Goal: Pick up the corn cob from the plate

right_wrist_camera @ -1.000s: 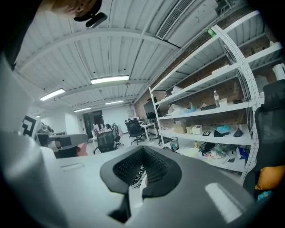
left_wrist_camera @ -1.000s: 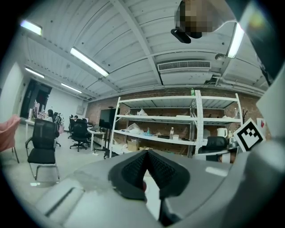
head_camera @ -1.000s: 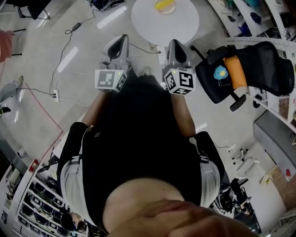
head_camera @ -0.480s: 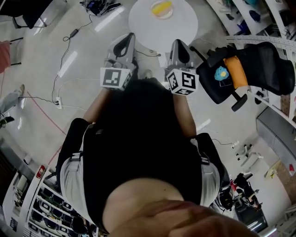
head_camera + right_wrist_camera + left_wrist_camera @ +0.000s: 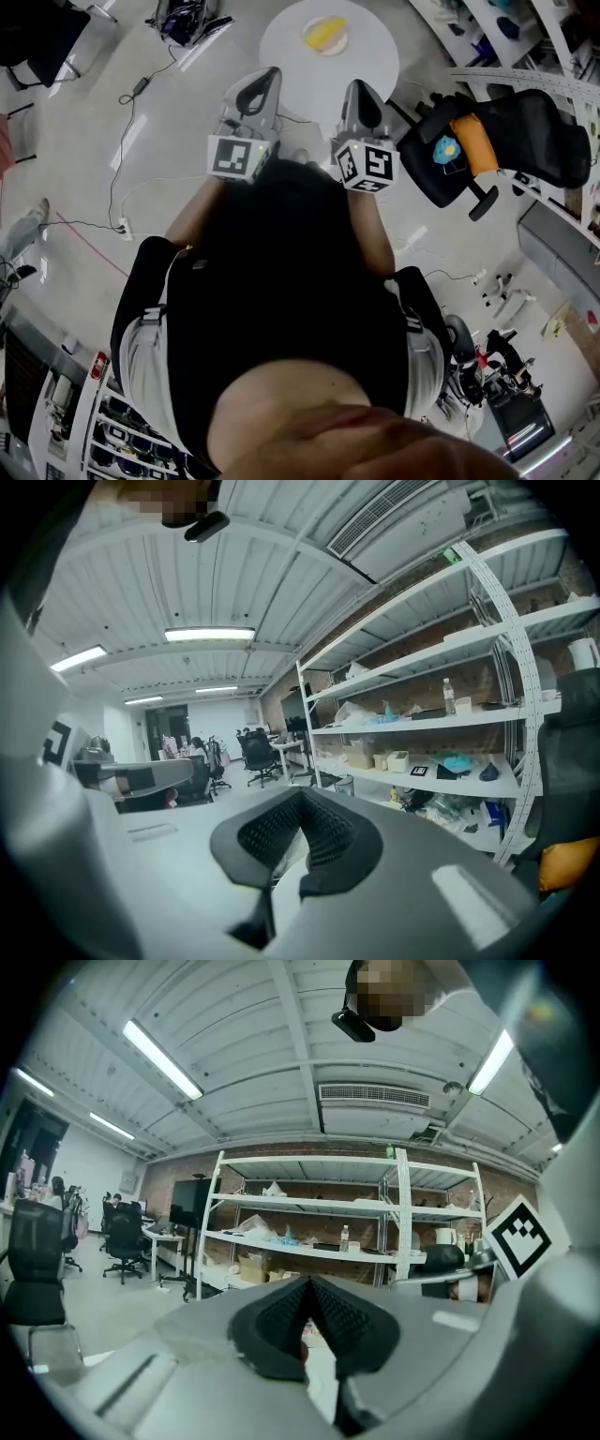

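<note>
Open workshop, pale floor (image 5: 187,159) strewn with cables, round white worktop (image 5: 375,52) at the top of the head view. One plate (image 5: 345,43) sits on it toward the far side. The corn cob (image 5: 324,33) lies in the plate, yellow, can't make out anything else in there. Left tool (image 5: 265,80) and right tool (image 5: 357,89) are side by side by the worktop's near edge, both aimed at it, well apart from the plate. Left pads (image 5: 277,1321) pressed together, nothing between them; right pads (image 5: 262,832) same, empty. Metal shelving (image 5: 309,1204) behind holds cardboard boxes (image 5: 251,1267) and a bottle (image 5: 345,1238). Black office chair (image 5: 525,141) to the right carries an orange cushion (image 5: 476,145)
</note>
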### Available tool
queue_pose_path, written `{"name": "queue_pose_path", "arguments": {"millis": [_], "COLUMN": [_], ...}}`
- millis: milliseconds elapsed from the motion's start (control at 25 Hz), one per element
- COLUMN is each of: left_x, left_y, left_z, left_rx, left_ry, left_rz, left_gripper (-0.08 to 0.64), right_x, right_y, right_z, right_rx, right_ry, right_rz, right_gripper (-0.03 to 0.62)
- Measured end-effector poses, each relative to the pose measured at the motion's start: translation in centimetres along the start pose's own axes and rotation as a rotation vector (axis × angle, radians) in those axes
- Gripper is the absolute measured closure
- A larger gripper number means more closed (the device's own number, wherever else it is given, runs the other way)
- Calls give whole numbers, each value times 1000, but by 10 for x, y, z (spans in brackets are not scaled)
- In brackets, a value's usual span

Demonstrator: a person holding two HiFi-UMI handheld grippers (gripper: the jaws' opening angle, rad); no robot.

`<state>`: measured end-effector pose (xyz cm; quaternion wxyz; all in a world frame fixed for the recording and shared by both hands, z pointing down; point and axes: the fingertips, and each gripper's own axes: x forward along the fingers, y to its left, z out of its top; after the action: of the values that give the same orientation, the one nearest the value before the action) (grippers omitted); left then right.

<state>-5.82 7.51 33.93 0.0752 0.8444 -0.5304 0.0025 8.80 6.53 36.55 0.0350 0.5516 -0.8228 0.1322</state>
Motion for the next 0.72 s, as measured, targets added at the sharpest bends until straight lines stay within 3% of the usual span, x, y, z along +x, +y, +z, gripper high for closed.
{"name": "queue_pose_path", "arguments": {"millis": [360, 720], "left_x": [28, 53], "left_y": [56, 72], "left_z": [12, 16], "left_rx": [-24, -43], "left_ry": [-12, -16], "left_rz": [-51, -75], "left_gripper": [554, 554], "right_x": [54, 82], "right_y": [10, 15], "right_z": [0, -1], "right_rx": [23, 35], "right_ry": [28, 49], "right_rz": [-94, -115], "right_gripper": [584, 584]}}
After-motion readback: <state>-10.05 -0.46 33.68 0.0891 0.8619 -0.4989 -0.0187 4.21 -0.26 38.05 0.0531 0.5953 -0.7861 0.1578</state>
